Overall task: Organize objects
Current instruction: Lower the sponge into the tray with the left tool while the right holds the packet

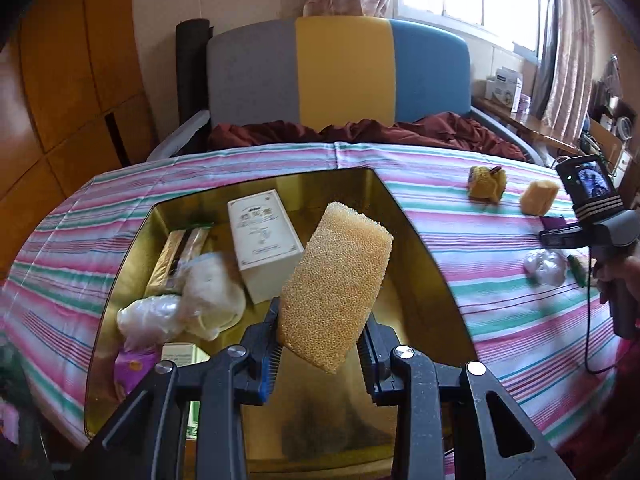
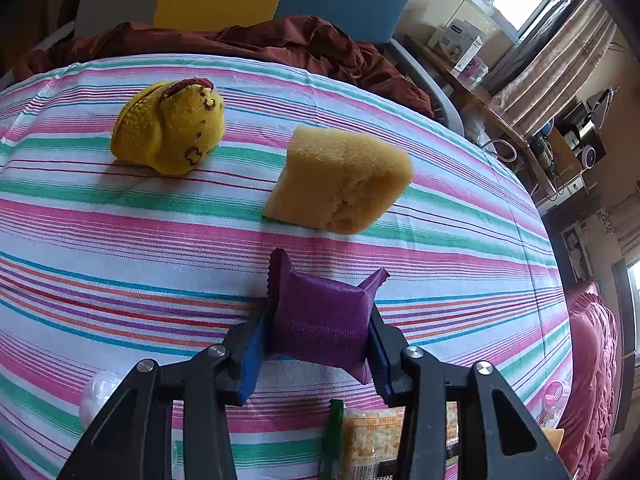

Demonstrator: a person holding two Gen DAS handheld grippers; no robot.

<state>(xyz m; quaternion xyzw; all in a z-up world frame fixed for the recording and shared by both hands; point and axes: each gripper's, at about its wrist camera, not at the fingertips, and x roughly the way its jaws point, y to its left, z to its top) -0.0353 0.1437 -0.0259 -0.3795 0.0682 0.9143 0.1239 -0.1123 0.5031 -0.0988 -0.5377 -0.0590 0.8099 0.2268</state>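
With my left gripper [image 1: 320, 332] clamped on the sponge [image 1: 336, 288] at frame centre over the gold box [image 1: 416, 240], I should lower it into the bare lower-middle floor before releasing, while my right gripper [image 2: 320, 344] holds the purple packet [image 2: 320, 316].

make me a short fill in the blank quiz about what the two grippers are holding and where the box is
1. The left gripper holds a coarse yellow ____ between its fingers.
2. The right gripper is shut on a small ____ packet.
3. The white box lies inside the ____ tin.
4. The yellow knitted toy rests on the ____ bedsheet.

Missing words: sponge; purple; gold; striped
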